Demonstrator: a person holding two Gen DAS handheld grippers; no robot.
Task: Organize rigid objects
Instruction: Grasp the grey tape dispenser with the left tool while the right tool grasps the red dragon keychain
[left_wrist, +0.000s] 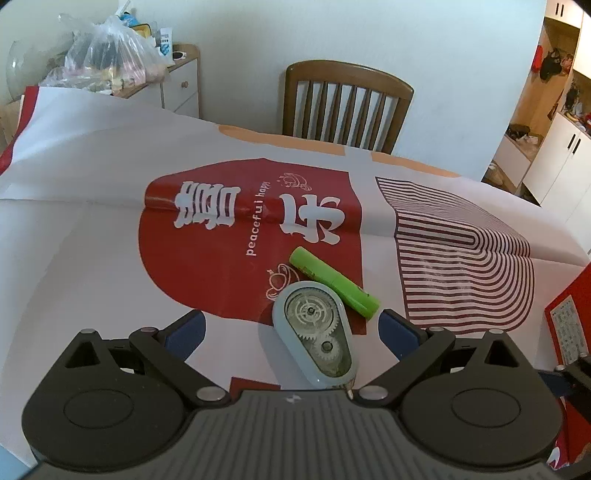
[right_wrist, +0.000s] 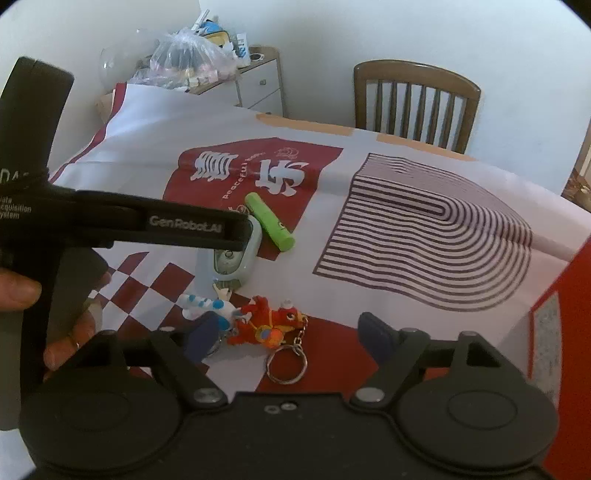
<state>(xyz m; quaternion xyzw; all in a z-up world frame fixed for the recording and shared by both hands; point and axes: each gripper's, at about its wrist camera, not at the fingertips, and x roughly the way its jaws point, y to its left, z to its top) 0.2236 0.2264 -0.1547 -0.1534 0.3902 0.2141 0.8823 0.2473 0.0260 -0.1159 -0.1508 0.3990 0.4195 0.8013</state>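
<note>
Green tube (right_wrist: 269, 222): 1 | correction tape (left_wrist: 315, 336): 1 | keychains: 2

correction tape (left_wrist: 314, 334): pale blue, clear window showing gears, flat, mid-table | green tube (left_wrist: 334, 282): lying diagonal, touching tape's far end | red horse keychain (right_wrist: 267, 326): on its side, ring nearer near edge | white-blue figure (right_wrist: 205, 304): lying just beside horse

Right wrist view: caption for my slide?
Open right tongs over a red plush keychain on the table.
</note>
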